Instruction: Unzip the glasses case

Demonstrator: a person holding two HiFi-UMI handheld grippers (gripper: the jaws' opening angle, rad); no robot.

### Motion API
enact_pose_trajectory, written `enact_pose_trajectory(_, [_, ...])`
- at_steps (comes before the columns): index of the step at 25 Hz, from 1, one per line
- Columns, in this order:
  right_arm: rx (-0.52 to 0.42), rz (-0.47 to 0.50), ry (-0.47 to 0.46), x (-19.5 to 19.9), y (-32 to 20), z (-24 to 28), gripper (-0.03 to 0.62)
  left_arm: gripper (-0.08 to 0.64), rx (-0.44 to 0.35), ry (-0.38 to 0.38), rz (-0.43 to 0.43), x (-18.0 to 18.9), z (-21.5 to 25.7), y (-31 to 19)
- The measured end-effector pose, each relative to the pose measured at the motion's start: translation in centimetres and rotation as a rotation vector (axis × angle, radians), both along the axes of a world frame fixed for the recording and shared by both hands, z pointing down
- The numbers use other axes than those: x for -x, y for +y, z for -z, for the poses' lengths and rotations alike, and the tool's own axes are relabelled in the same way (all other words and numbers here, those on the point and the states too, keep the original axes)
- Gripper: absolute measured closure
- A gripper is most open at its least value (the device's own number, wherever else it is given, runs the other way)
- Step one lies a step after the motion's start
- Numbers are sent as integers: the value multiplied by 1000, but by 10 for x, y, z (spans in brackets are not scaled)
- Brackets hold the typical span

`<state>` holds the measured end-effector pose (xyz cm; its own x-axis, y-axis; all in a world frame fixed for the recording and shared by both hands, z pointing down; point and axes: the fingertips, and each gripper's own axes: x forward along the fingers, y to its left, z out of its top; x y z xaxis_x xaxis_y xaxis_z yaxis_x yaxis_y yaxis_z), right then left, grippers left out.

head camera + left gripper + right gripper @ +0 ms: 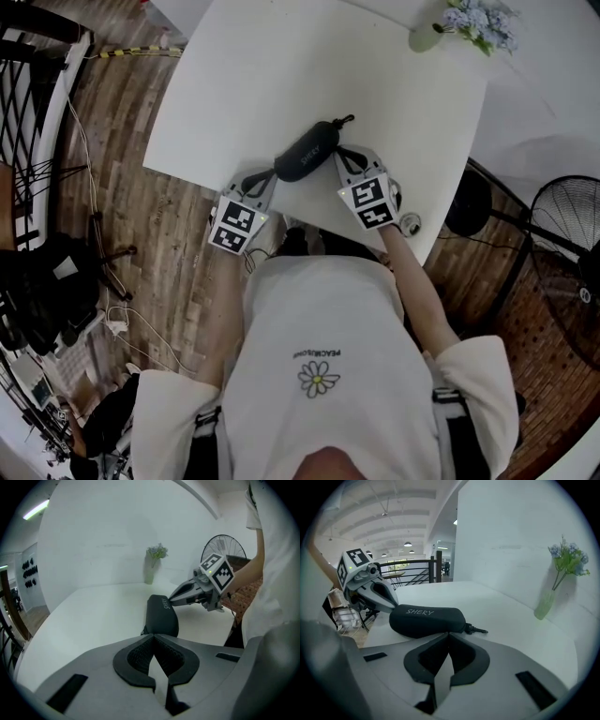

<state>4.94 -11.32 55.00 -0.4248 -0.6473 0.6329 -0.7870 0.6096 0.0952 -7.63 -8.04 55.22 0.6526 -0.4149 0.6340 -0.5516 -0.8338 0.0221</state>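
A black zipped glasses case (pixel 307 150) lies on the white table (pixel 244 84) near its front edge. The zipper pull and cord (pixel 476 630) stick out at the case's far end. My left gripper (pixel 271 174) is shut and empty, its tip at the near-left end of the case (pixel 161 615). My right gripper (pixel 340 153) is also shut with nothing between its jaws, its tip at the case's right side. The left gripper view has the right gripper (pixel 172 600) against the case. In the right gripper view the left gripper (pixel 395 604) meets the end of the case (pixel 426 619).
A pale green vase with blue flowers (pixel 473 22) stands at the table's far right corner. A floor fan (pixel 565 223) stands to the right of the table. A small round object (pixel 410 223) lies at the near right table corner. Wooden floor lies to the left.
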Motion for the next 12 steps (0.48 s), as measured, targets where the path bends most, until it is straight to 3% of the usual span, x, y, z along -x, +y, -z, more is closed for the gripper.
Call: enact_pose_trajectory(12, [-43, 112, -40, 49, -28, 17, 584, 545, 41, 26, -91, -30, -4, 25])
